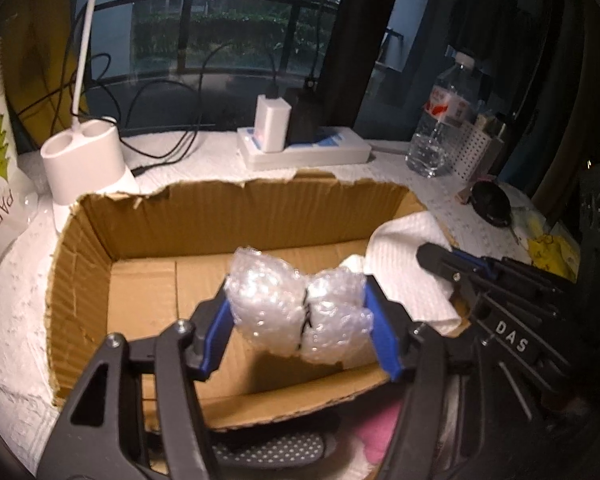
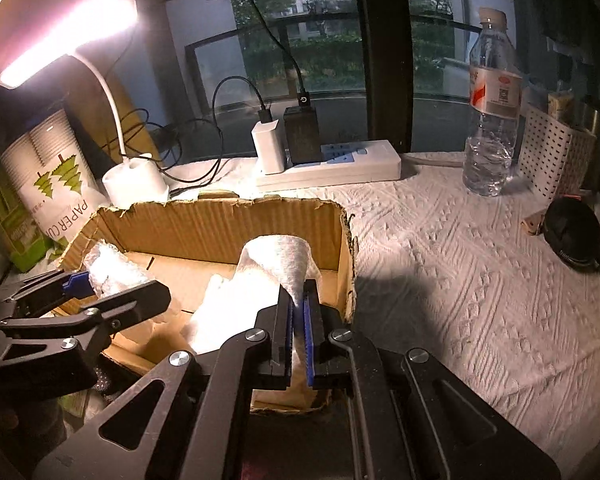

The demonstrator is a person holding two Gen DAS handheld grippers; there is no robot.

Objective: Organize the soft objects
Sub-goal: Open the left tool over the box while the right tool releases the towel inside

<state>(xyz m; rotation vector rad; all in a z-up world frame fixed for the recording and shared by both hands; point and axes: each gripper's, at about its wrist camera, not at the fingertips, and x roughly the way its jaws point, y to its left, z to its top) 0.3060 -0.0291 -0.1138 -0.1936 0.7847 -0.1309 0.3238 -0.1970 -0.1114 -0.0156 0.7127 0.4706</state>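
Observation:
An open cardboard box [image 1: 236, 208] with torn edges sits on the white-covered table; it also shows in the right wrist view [image 2: 224, 222]. My left gripper [image 1: 300, 320] is shut on a wad of bubble wrap [image 1: 296, 300] and holds it above the box floor. It also shows in the right wrist view [image 2: 80, 284] with the bubble wrap [image 2: 112, 266]. My right gripper [image 2: 298, 332] is shut on a white paper towel [image 2: 276, 264] that drapes into the right end of the box. In the left wrist view the right gripper [image 1: 448, 264] rests over the towel [image 1: 408, 264].
Behind the box stand a white lamp base [image 1: 82, 160], a power strip with chargers [image 1: 304, 148] and a paper-cup sleeve [image 2: 48, 176]. A water bottle [image 2: 490, 120], a perforated white holder [image 2: 552, 156] and a black round object [image 2: 572, 236] are on the right. A pink cloth [image 1: 374, 436] lies below the box.

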